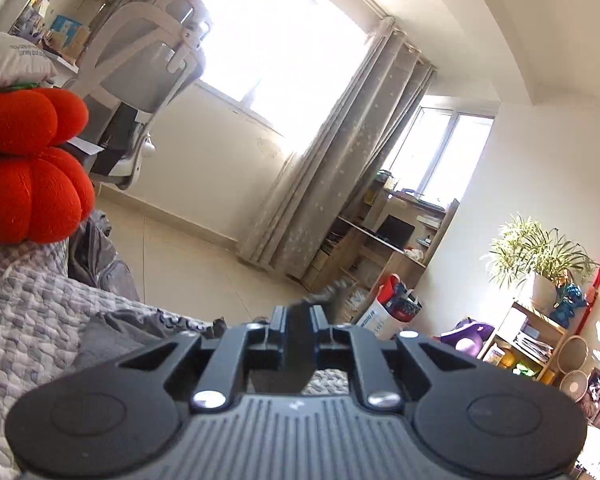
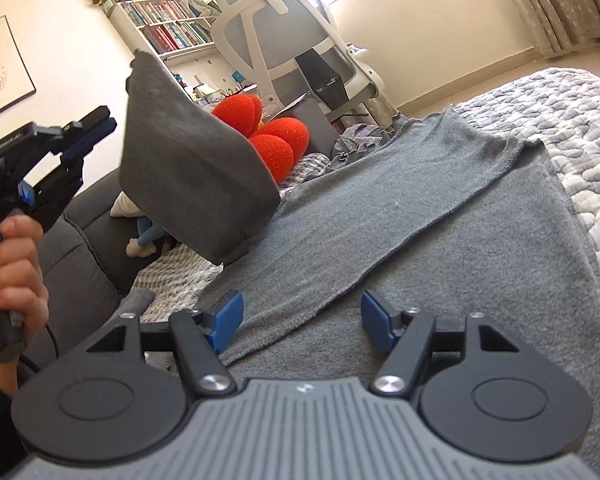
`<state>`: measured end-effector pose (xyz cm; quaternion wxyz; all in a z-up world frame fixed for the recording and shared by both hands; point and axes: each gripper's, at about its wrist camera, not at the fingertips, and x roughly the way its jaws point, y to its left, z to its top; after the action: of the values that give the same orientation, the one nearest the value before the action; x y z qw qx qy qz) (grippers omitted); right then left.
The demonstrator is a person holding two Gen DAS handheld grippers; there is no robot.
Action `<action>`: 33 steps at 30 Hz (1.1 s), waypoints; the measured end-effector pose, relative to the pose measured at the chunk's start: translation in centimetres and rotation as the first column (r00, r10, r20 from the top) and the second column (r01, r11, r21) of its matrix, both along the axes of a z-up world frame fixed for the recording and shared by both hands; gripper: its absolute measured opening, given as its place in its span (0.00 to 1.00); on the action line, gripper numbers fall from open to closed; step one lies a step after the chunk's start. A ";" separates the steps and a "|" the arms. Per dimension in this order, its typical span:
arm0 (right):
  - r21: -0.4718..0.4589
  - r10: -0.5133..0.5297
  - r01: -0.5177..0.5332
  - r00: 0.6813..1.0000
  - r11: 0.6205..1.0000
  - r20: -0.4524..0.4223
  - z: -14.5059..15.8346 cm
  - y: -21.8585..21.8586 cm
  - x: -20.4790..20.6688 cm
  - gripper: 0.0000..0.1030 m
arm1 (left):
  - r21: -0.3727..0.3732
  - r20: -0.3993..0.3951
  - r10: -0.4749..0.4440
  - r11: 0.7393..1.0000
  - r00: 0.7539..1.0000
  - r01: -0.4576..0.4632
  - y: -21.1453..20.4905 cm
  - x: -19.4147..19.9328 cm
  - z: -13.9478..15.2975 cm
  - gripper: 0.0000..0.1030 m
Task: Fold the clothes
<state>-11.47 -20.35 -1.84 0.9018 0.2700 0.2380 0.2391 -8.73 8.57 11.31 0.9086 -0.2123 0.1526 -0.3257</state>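
Note:
A grey garment [image 2: 400,208] lies spread flat on the quilted bed cover [image 2: 560,120], one long edge folded over itself. Its left part stands up in the air as a dark grey flap [image 2: 188,168]. A hand [image 2: 12,264] holds my left gripper [image 2: 112,122] with its tips right at the flap's left edge. Its fingers are nearly together, and I cannot make out whether they pinch the cloth. In the left wrist view, my left gripper [image 1: 300,308] points out into the room, with a blur of grey cloth [image 1: 332,296] at its tips. My right gripper [image 2: 302,318] hovers open over the garment's near part, nothing between its blue pads [image 2: 228,320].
Red pumpkin-shaped cushions [image 2: 276,140] [image 1: 24,160] sit at the bed's far end beside a white-framed office chair [image 2: 284,40]. A grey padded surface [image 2: 84,240] and a blue soft toy [image 2: 140,236] lie at the left. Bare tiled floor [image 1: 204,256], curtains and shelves lie beyond the bed.

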 end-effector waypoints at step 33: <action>-0.007 -0.264 0.264 0.964 0.964 0.007 7.1 -3.8 -1.9 0.05 | 0.123 -0.393 0.266 0.964 0.880 -0.236 6.3 6.3 -10.9 0.32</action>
<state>-13.35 -24.14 5.24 0.9274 0.2952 0.1981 0.1165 -2.45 14.88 0.39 0.8984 -0.2609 0.3206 -0.1483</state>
